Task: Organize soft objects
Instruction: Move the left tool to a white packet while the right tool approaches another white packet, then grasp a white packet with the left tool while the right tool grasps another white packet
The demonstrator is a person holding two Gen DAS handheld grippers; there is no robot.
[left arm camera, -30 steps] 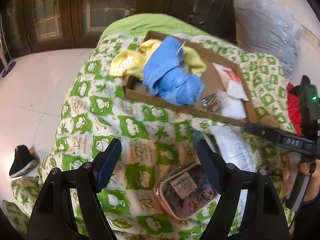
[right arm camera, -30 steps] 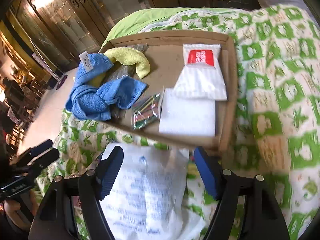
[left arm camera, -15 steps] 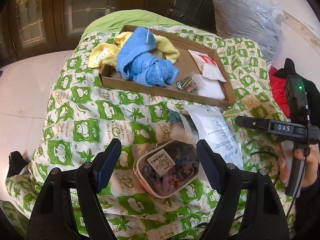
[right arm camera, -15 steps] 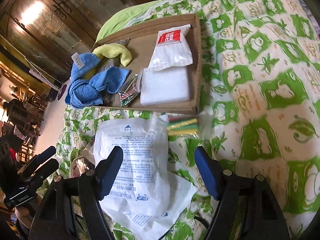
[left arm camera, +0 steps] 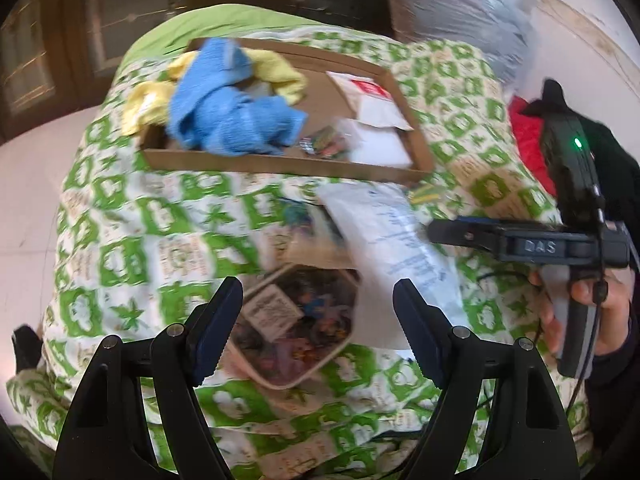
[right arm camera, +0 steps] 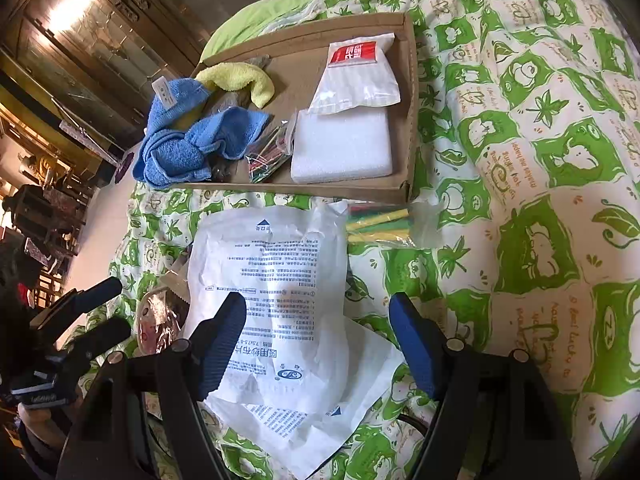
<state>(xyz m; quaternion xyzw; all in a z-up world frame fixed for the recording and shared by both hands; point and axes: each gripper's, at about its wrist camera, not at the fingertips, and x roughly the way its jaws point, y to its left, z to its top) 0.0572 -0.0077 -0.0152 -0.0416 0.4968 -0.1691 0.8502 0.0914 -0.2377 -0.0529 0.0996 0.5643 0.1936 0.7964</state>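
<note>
Towel (right arm camera: pixel 188 136), blue, crumpled, draped over tray (right arm camera: pixel 412 92) edge

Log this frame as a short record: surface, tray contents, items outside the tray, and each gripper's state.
surface: green-and-white patterned bedspread
tray: shallow cardboard tray
in tray: blue towel, yellow cloth, white foam block, red-labelled bag, small packet of coloured sticks
outside tray: white printed pouch, bag of coloured tubes, clear zip pouch
left gripper: open, above the clear zip pouch, holding nothing
right gripper: open, above the white printed pouch, holding nothing
</note>
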